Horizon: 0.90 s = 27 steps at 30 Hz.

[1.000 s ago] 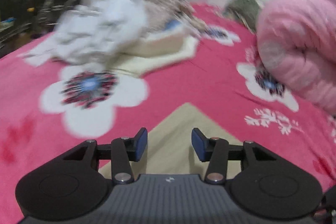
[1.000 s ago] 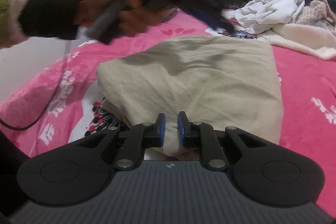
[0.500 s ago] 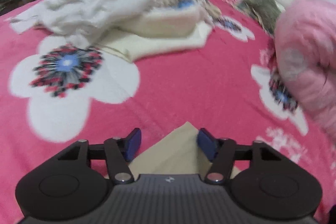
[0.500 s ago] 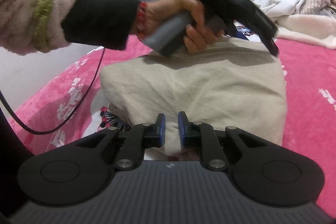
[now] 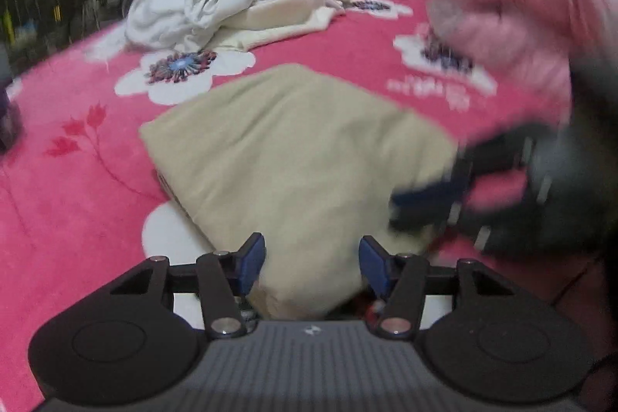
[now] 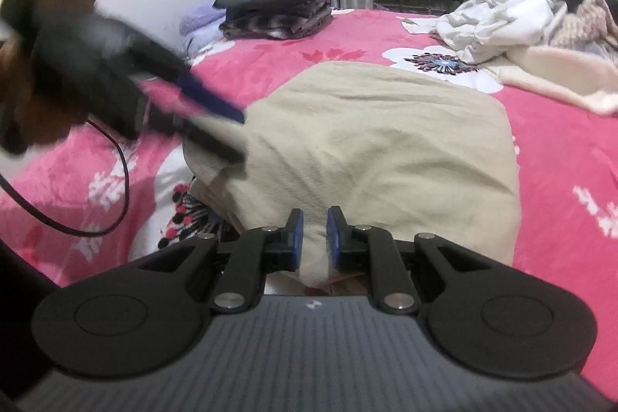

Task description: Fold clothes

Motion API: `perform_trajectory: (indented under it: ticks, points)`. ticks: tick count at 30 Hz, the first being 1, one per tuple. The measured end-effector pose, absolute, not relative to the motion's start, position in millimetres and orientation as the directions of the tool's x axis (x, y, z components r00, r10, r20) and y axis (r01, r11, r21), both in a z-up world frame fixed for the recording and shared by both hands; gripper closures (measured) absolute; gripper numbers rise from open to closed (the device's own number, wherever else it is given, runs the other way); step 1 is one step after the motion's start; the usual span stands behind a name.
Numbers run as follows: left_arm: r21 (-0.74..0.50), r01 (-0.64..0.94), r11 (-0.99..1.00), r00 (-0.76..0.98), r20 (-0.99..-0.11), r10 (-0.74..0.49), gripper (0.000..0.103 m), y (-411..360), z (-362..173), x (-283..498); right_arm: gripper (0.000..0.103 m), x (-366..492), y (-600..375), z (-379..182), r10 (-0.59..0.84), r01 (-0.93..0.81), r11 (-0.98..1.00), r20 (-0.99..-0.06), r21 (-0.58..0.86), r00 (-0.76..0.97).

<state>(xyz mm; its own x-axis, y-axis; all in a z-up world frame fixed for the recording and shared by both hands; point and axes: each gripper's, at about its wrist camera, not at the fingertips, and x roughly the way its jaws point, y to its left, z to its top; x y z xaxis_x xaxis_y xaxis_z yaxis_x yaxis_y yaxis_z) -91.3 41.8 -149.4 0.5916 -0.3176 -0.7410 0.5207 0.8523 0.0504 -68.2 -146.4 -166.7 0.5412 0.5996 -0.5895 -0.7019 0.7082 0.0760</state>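
My right gripper (image 6: 313, 232) is nearly closed, pinching a fold at the near edge of the beige cloth (image 6: 378, 149), which lies half-folded on the pink blanket (image 6: 560, 141). My left gripper (image 5: 312, 267) has just been opening and stands about half open over the cloth's other near corner; the pads seem not to press on it, though blur makes that hard to judge. If I pull with the right while the left has no hold, the fold could drag askew or bunch. The left could also catch only the top layer. I can read no writing or labels anywhere, only flower prints.
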Motion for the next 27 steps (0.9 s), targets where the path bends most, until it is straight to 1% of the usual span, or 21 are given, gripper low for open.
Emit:
perform_trajectory:
  ticks: [2, 4, 5, 7, 8, 9, 11, 12, 16, 18, 20, 22, 24, 27]
  points:
    - [0.153, 0.527, 0.836, 0.643, -0.716, -0.274, 0.041, 30.9, -160.2, -106.2, 0.090, -67.8, -150.7, -155.6, 0.591, -0.696, 0.714, -0.597, 0.073, 0.543]
    - [0.237, 0.532, 0.813, 0.680, -0.692, -0.243, 0.040, 23.2, -169.0, -117.5, 0.089, -67.5, -164.4, -146.3, 0.561, -0.645, 0.760, -0.583, 0.080, 0.588]
    - [0.257, 0.535, 0.805, 0.688, -0.685, -0.239, 0.040, 21.9, -172.2, -121.1, 0.089, -66.2, -171.3, -144.0, 0.535, -0.610, 0.788, -0.582, 0.083, 0.613]
    - [0.291, 0.540, 0.790, 0.703, -0.672, -0.234, 0.040, 19.4, -177.9, -127.9, 0.089, -58.0, -182.8, -153.1, 0.490, -0.539, 0.832, -0.628, 0.131, 0.605]
    - [0.292, 0.542, 0.788, 0.706, -0.667, -0.239, 0.039, 18.6, -178.2, -130.4, 0.089, -55.1, -186.8, -158.8, 0.477, -0.511, 0.846, -0.649, 0.156, 0.592]
    - [0.293, 0.544, 0.787, 0.709, -0.662, -0.244, 0.038, 18.0, -178.6, -132.5, 0.089, -54.9, -185.1, -161.5, 0.466, -0.507, 0.849, -0.659, 0.148, 0.590]
    - [0.288, 0.541, 0.790, 0.712, -0.657, -0.248, 0.037, 18.1, -179.9, -134.5, 0.089, -54.4, -174.6, -159.7, 0.430, -0.524, 0.848, -0.677, 0.077, 0.597]
    - [0.283, 0.540, 0.793, 0.713, -0.655, -0.252, 0.037, 18.9, -180.2, -135.5, 0.089, -54.0, -172.1, -157.2, 0.416, -0.519, 0.852, -0.686, 0.065, 0.597]
    - [0.234, 0.538, 0.810, 0.704, -0.653, -0.279, 0.037, 26.7, -179.7, -133.3, 0.089, -59.9, -182.9, -146.7, 0.403, -0.448, 0.886, -0.671, 0.117, 0.622]
    - [0.227, 0.543, 0.809, 0.702, -0.652, -0.288, 0.037, 27.9, -179.1, -132.8, 0.090, -60.6, -189.2, -154.6, 0.389, -0.417, 0.898, -0.689, 0.137, 0.611]
    - [0.229, 0.546, 0.806, 0.701, -0.651, -0.291, 0.037, 27.9, -178.2, -132.8, 0.090, -57.6, -187.3, -157.0, 0.387, -0.425, 0.896, -0.699, 0.131, 0.602]
    - [0.213, 0.552, 0.806, 0.691, -0.657, -0.300, 0.037, 31.2, -173.2, -131.1, 0.089, -55.1, -191.1, -144.8, 0.401, -0.401, 0.900, -0.687, 0.172, 0.606]
    - [0.185, 0.557, 0.809, 0.677, -0.665, -0.315, 0.036, 35.9, -167.2, -128.8, 0.088, -52.3, -202.1, -131.6, 0.410, -0.343, 0.909, -0.652, 0.236, 0.637]
    - [0.149, 0.552, 0.820, 0.662, -0.677, -0.322, 0.035, 41.9, -158.3, -126.1, 0.085, -48.3, -213.3, -125.8, 0.394, -0.272, 0.919, -0.624, 0.286, 0.675]
